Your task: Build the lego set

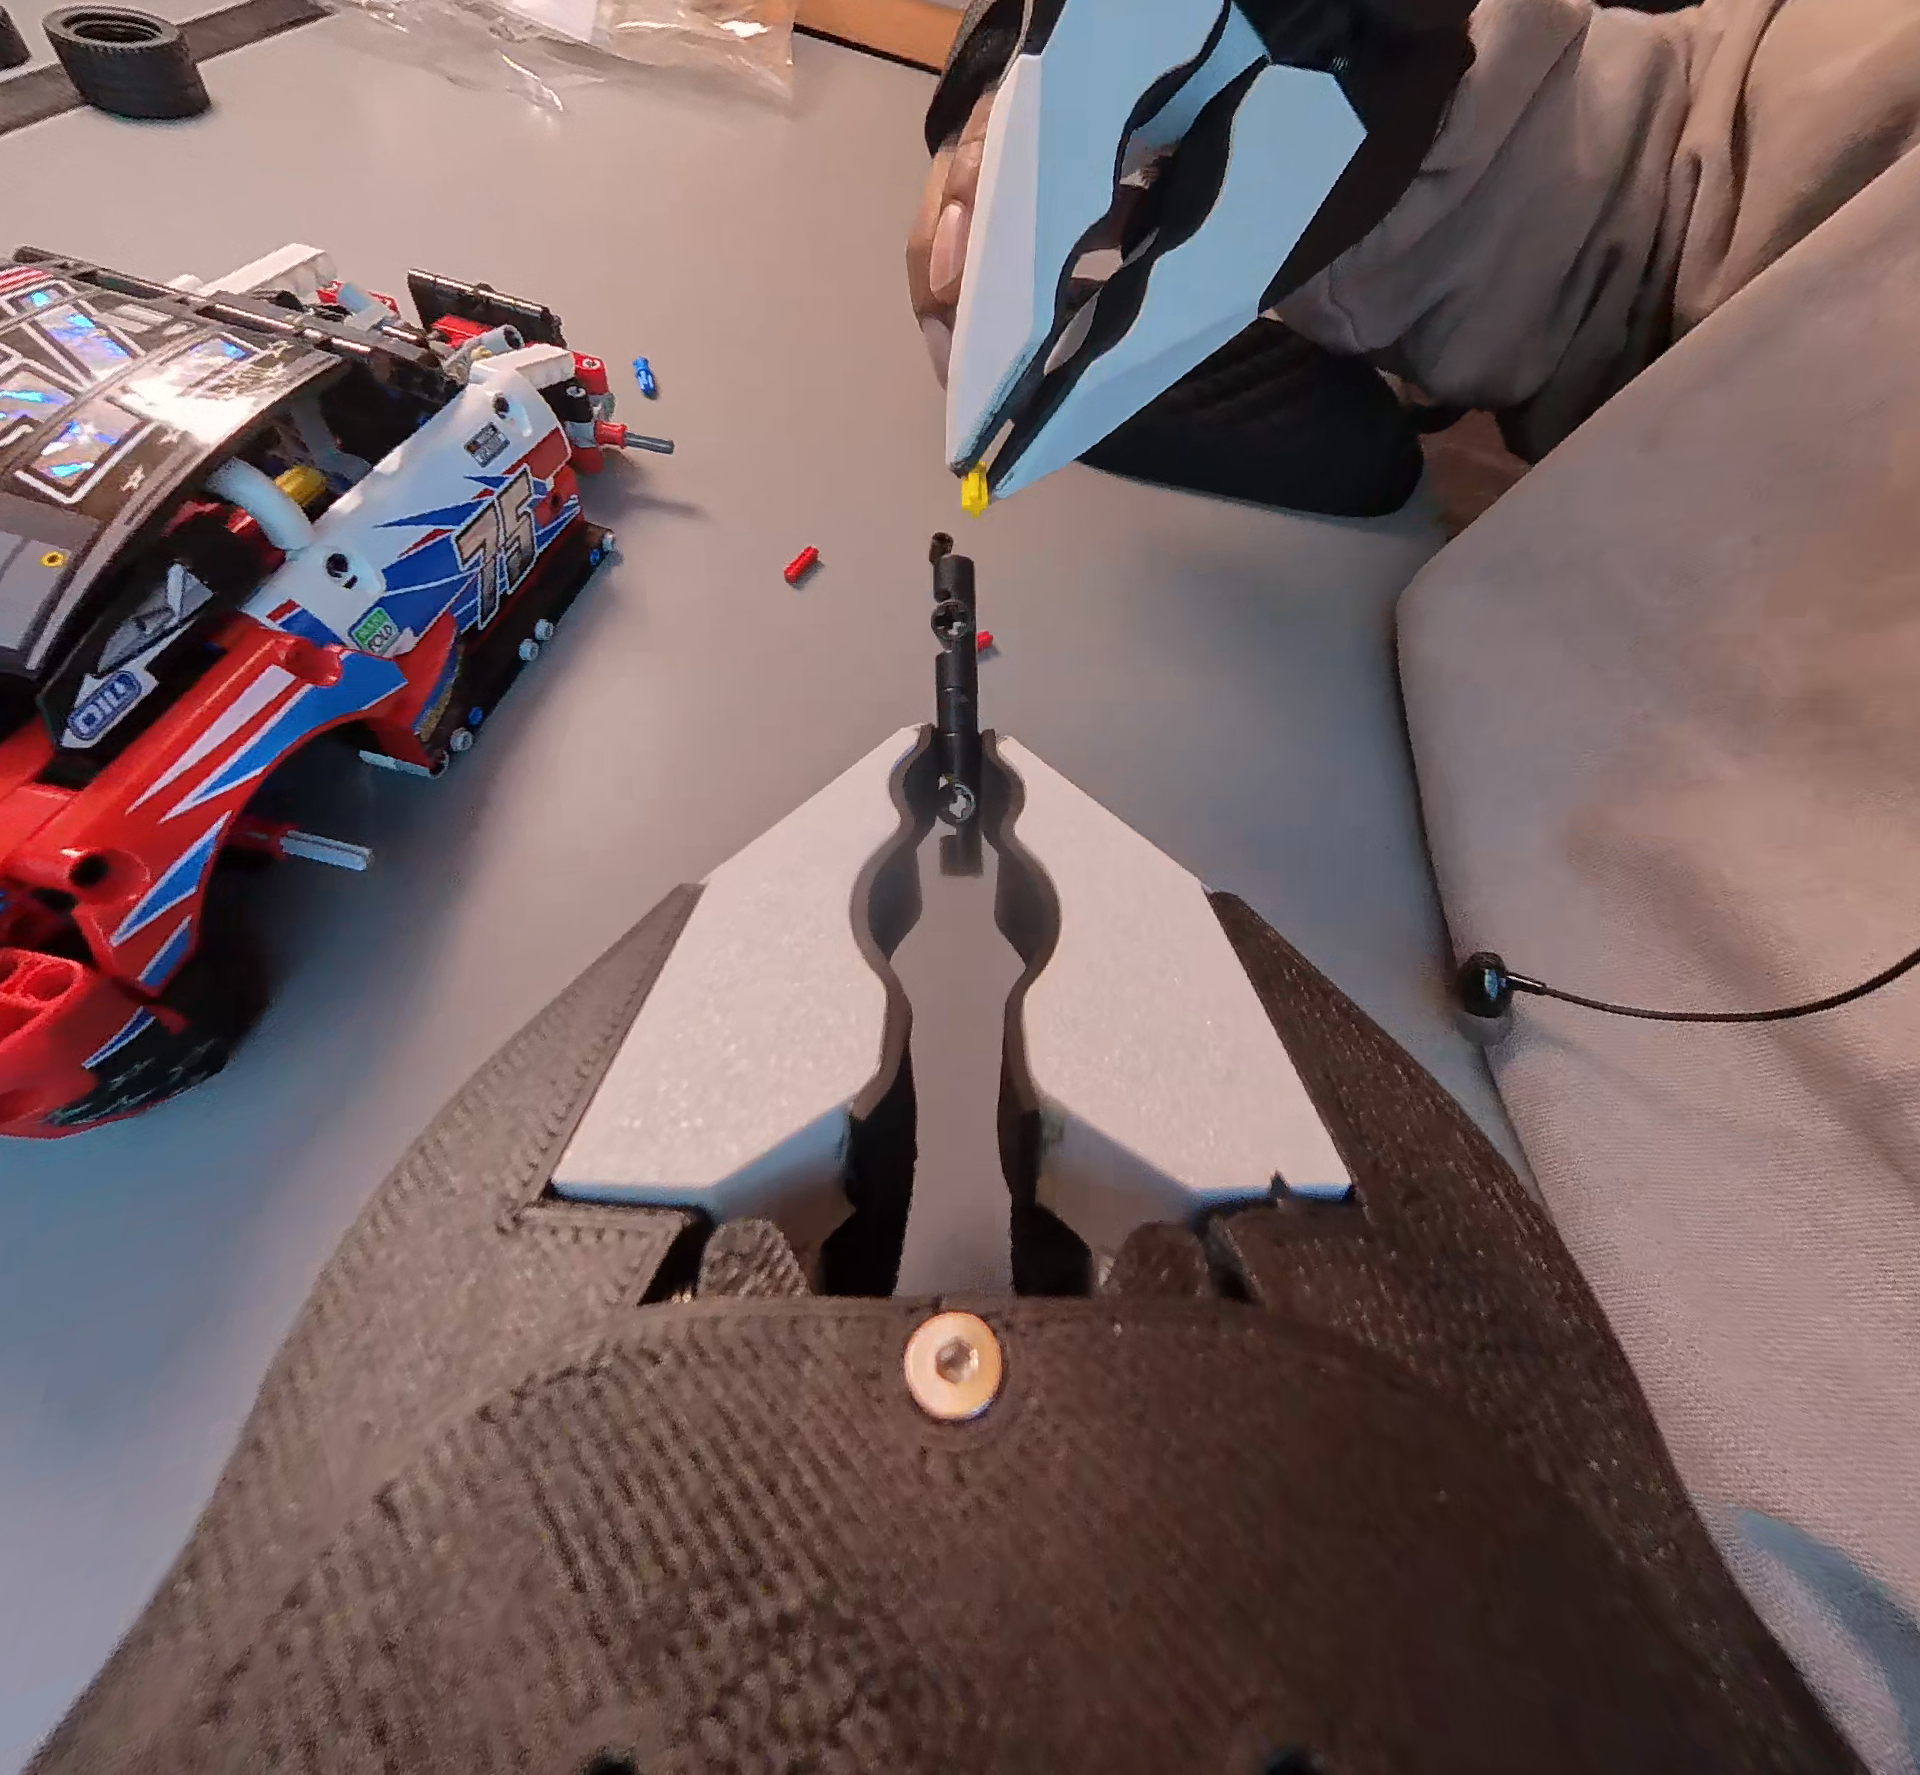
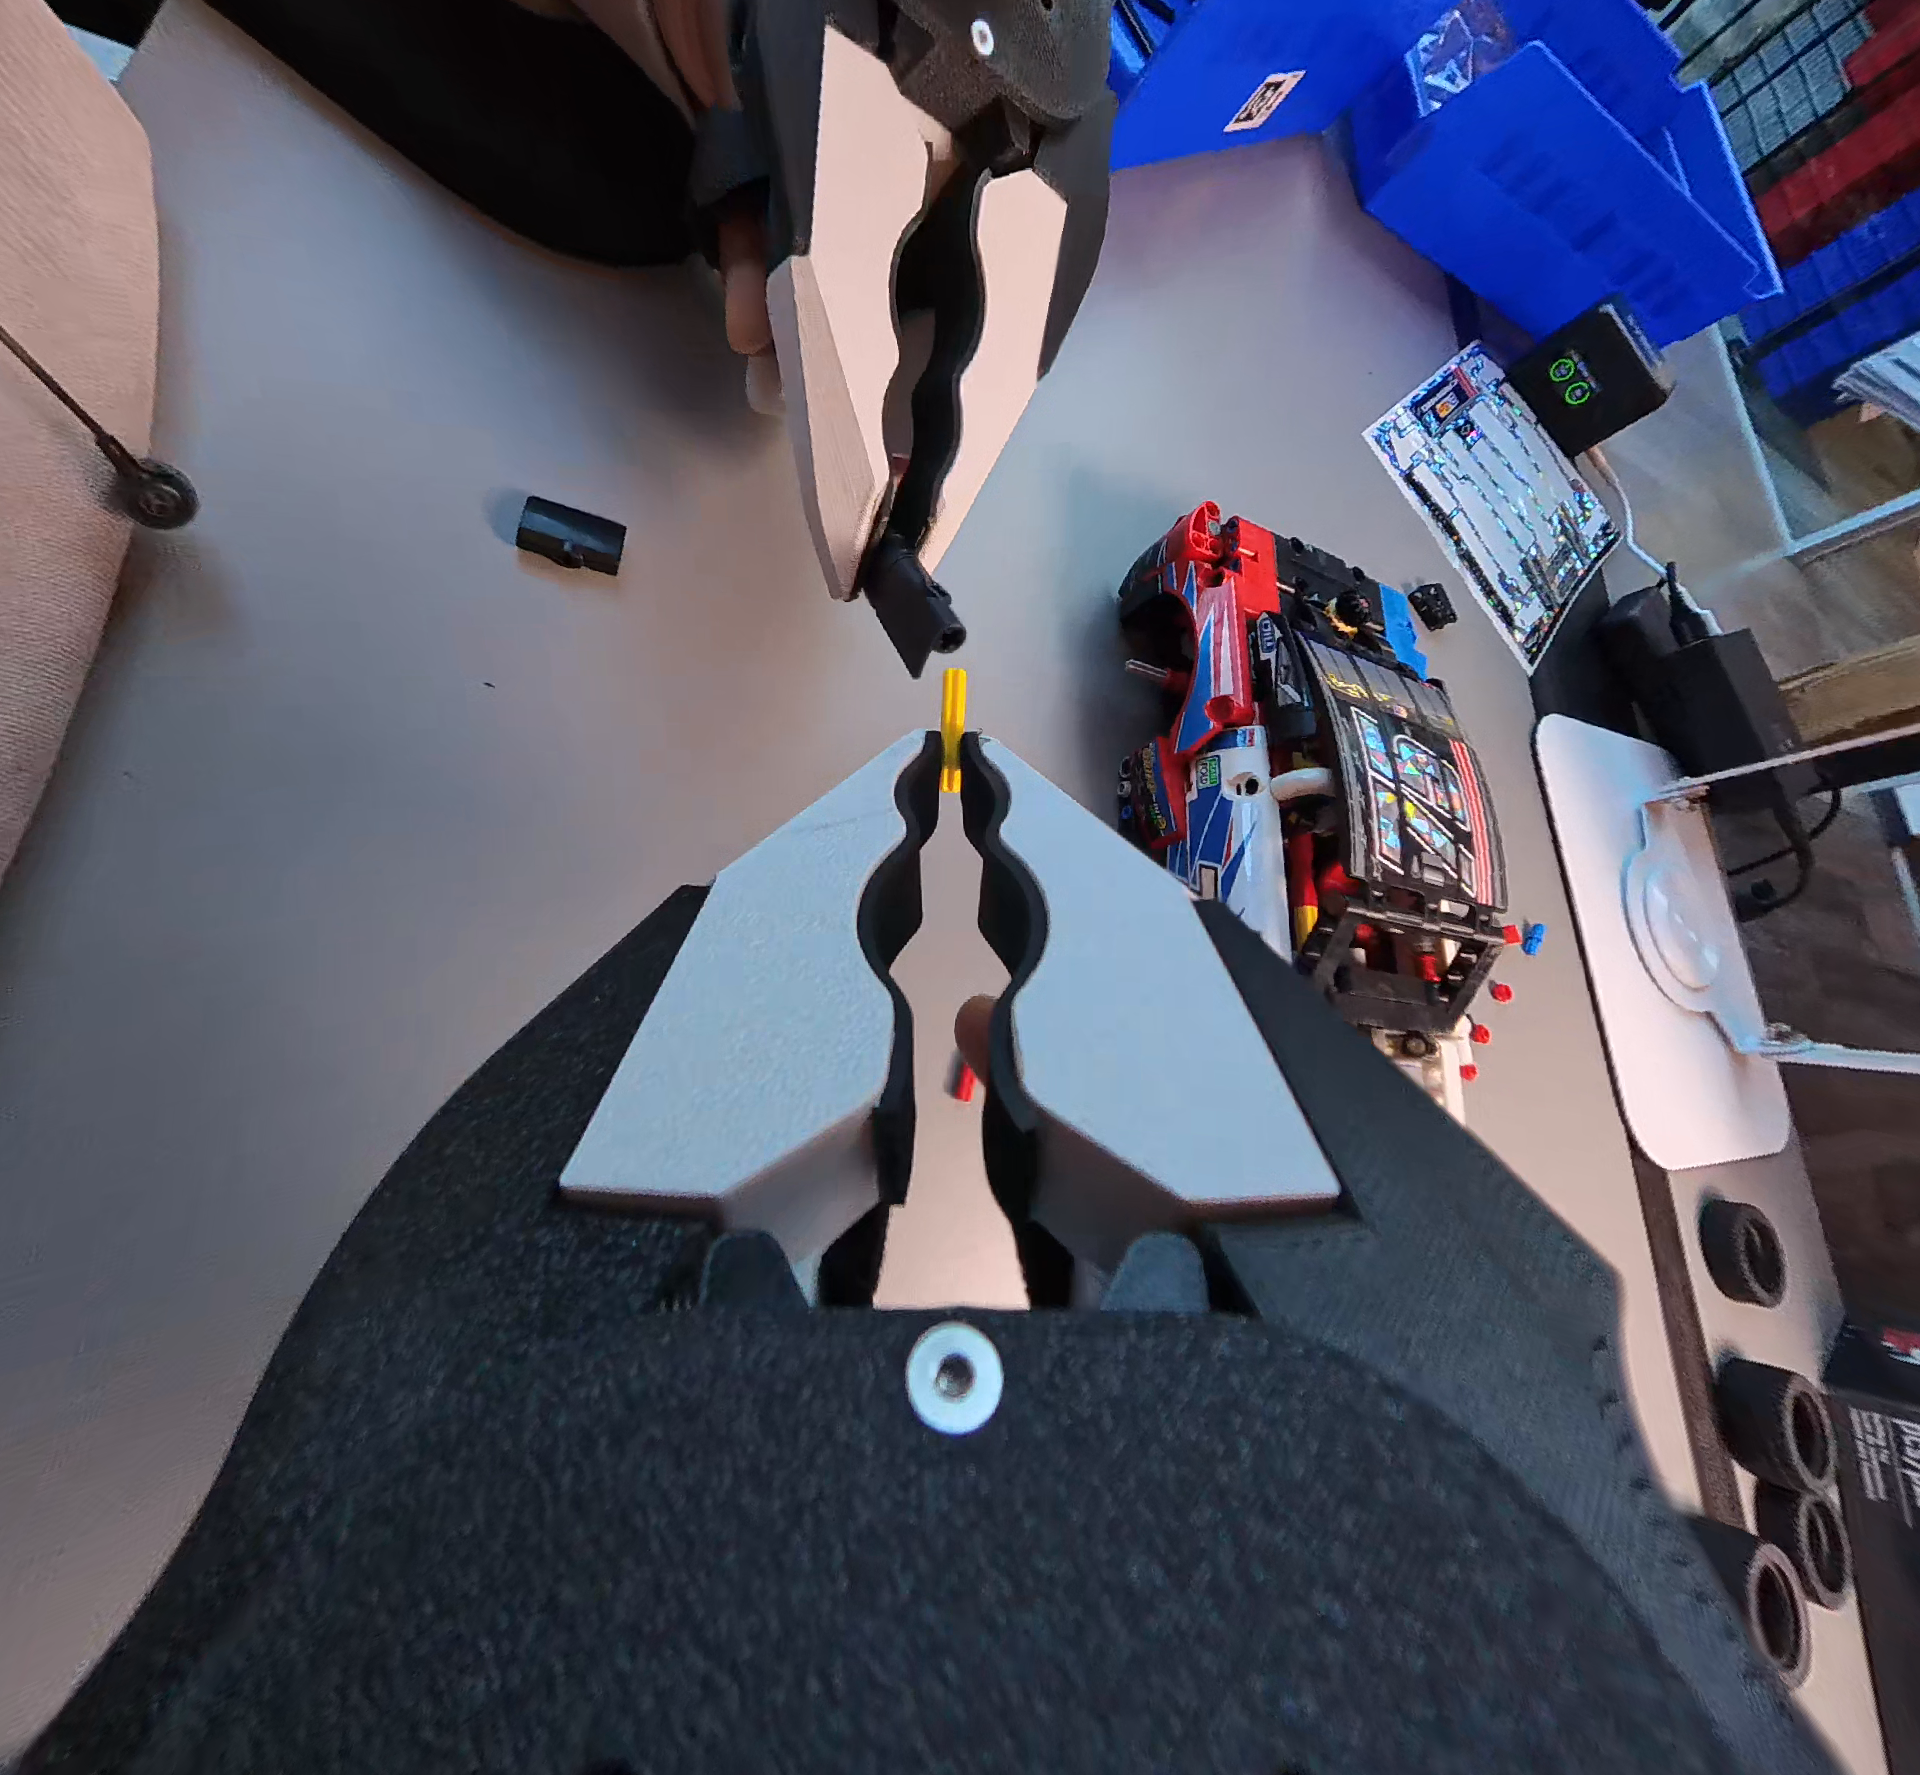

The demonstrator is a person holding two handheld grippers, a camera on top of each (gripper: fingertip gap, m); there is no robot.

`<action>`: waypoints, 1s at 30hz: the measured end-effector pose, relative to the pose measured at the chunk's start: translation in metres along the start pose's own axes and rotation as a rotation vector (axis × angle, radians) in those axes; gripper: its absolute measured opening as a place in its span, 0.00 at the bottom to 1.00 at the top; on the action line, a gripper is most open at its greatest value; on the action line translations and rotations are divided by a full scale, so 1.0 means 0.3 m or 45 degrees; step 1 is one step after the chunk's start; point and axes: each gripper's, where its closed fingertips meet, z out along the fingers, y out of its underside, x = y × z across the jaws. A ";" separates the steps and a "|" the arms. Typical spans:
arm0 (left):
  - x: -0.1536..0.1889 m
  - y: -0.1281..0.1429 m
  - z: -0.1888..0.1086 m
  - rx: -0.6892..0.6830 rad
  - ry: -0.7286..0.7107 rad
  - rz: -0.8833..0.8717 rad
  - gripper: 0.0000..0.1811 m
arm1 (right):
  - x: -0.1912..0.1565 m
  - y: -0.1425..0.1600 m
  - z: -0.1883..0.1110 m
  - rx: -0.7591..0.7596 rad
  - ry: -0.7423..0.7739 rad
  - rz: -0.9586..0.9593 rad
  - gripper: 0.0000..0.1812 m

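Left wrist view first: the left gripper (image 1: 957, 738) is clamped on a black connector piece (image 1: 956, 676), which is pinched right at the fingertips. Its long axis runs straight out along the fingers, so it points away from the camera toward the other tool. The back end is tucked between the black pads and can't really be made out.

Just past its far end, the right gripper (image 1: 975, 470) is seen coming in tip to tip, closed on a small yellow pin (image 1: 974, 489). Only a stub of the yellow pin is visible here; the rest is buried between the tips. A tiny gap is left between pin and connector, so they're close but apart.

In the right wrist view the pin (image 2: 952, 728) is shown better: a thin yellow axle held at the very fingertips of the right gripper (image 2: 953, 740), long axis in line with the fingers, pointed at the open end of the black connector (image 2: 914, 605). The connector is tilted, angled down toward the pin, and most of it is hidden by the left gripper (image 2: 883, 572).

The lego car (image 1: 249, 613) sits left of the left fingers, partly cut off by the frame edge; loose red pins (image 1: 800, 564) are scattered between it and the fingertips. A black tyre (image 1: 130, 61) is further off.
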 end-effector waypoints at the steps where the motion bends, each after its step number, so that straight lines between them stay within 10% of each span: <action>1: 0.001 0.003 0.004 -0.011 -0.008 0.013 0.03 | 0.001 0.004 0.005 -0.012 0.005 -0.021 0.01; 30: -0.050 0.102 0.030 -0.283 -0.221 0.082 0.03 | -0.031 0.083 0.106 -0.270 0.006 -0.392 0.01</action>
